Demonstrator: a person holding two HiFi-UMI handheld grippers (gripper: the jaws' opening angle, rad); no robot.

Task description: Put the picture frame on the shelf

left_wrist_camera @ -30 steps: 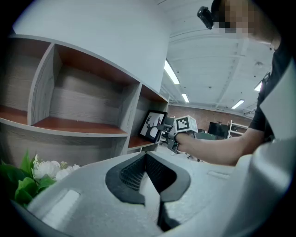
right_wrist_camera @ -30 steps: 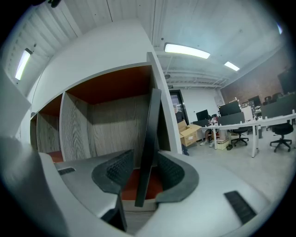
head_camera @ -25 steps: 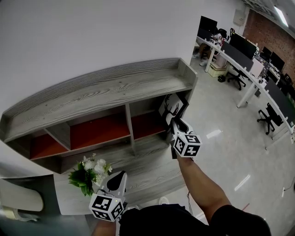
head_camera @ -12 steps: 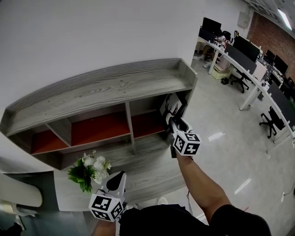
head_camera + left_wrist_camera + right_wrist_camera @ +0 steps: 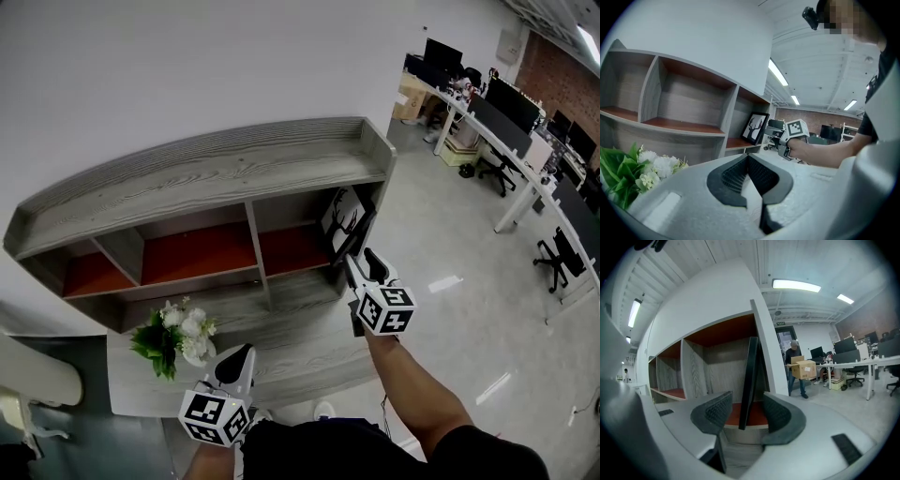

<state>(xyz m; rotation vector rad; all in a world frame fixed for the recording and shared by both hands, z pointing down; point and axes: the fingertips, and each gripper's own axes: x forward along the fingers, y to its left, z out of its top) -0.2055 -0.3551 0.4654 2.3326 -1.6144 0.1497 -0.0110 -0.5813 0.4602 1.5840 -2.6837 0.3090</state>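
The picture frame (image 5: 345,217), black-edged with a deer-antler print, stands upright in the right compartment of the grey wooden shelf (image 5: 234,169), on its red-brown floor. My right gripper (image 5: 361,264) is just in front of it. In the right gripper view the frame (image 5: 750,380) shows edge-on between the opening jaws of the right gripper (image 5: 746,412), with a gap to each pad. My left gripper (image 5: 239,361) hangs low near the flowers; its pads meet, so the left gripper (image 5: 748,159) is shut and empty. The frame (image 5: 756,127) also shows far off there.
A pot of white flowers (image 5: 173,337) stands on the low grey board (image 5: 309,342) in front of the shelf. Office desks with monitors and chairs (image 5: 511,112) fill the back right. A person carrying a cardboard box (image 5: 800,369) walks beyond the shelf's end.
The right gripper's jaws have let go of the frame and the gripper has drawn back a little toward me. The frame stays standing in the right compartment. The left gripper has hardly moved.
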